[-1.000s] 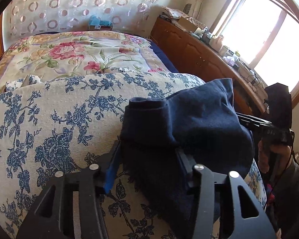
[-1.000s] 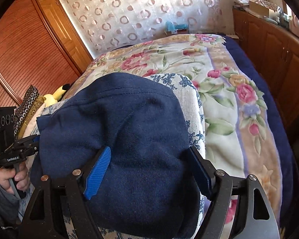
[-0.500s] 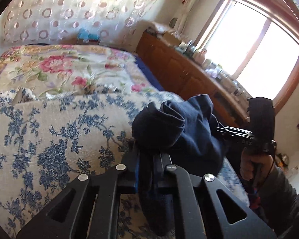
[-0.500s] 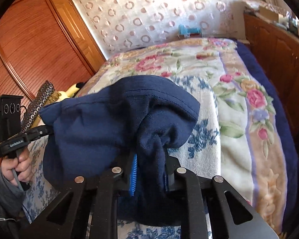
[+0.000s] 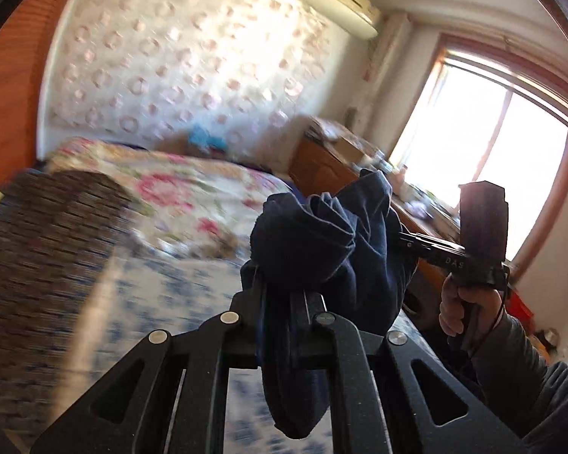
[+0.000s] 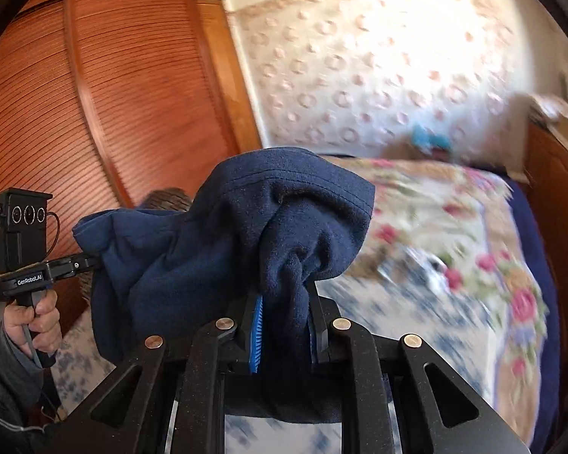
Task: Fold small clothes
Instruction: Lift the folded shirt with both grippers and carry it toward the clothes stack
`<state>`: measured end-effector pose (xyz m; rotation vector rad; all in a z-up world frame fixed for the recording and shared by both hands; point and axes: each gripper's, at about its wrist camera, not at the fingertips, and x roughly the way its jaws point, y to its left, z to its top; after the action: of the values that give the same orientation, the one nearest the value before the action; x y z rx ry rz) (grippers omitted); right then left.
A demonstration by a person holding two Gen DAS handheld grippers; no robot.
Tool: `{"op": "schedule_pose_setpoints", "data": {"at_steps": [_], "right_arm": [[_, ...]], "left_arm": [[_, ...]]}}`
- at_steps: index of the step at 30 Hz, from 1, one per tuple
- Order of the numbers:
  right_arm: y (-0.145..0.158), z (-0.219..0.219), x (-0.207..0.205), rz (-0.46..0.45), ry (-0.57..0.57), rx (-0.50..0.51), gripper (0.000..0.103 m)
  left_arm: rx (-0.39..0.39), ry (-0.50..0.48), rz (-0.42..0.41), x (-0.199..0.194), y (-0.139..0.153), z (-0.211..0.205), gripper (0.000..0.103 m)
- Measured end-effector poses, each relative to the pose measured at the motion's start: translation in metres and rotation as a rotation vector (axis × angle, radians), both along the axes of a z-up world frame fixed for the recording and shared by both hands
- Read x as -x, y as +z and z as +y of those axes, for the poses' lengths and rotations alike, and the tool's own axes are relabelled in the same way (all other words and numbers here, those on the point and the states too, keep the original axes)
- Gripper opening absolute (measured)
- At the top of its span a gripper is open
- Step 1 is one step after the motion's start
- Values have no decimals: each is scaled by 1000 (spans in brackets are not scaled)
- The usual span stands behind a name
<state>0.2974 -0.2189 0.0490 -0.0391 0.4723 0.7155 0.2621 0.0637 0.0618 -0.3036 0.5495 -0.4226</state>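
A small navy blue garment (image 5: 322, 234) hangs bunched in the air above the bed, stretched between both grippers. My left gripper (image 5: 280, 295) is shut on one bunched end, with cloth drooping below its jaws. My right gripper (image 6: 284, 302) is shut on the other end of the garment (image 6: 216, 249), which is pinched between its blue pads (image 6: 257, 333). In the left wrist view a hand (image 5: 462, 302) holds the right gripper's handle, its tips buried in cloth. The right wrist view shows the left gripper's body (image 6: 22, 249) at far left, held by a hand.
Below lies a bed with a pink floral cover (image 5: 193, 189) and a blue-and-white floral cloth (image 5: 163, 295). A dark woven item (image 5: 49, 234) sits at its left. A cluttered wooden dresser (image 5: 333, 166) and window (image 5: 492, 151) are right; slatted wardrobe doors (image 6: 94, 94) left.
Both grippers went from open around the flat garment to shut on it, then rose and tilted upward, lifting it off the bed into a bunched hang.
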Motion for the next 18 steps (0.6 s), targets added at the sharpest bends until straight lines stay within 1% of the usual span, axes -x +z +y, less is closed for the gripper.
{"op": "schedule_pose_setpoints", "data": {"at_steps": [3,6,9,11,13,14,15,18], "right_arm": [[11,53,-18,-21,89,11,18],[20,107,-35,-40,174,31,18],[28,163,-53,-50,250,48,18],[30,196,-68,-48,295,57,18],[28,224,-85,-29,341,77,18],[24,241,-101,-22,358,99,18],[19,253,-112,-20,359,120,18],[-6,290,-142,25,363,189,18]], "left_arm": [[-14,95,-25,17,9,45,10],[-18,186,-37,30,13,89,10],[-8,270,-40,38,12,130,10],[5,312,-37,41,7,150,10],[13,358,-27,44,-1,172,10],[17,380,-14,44,-8,183,10],[18,395,1,41,-15,190,10],[-10,449,95,26,-53,210,10]]}}
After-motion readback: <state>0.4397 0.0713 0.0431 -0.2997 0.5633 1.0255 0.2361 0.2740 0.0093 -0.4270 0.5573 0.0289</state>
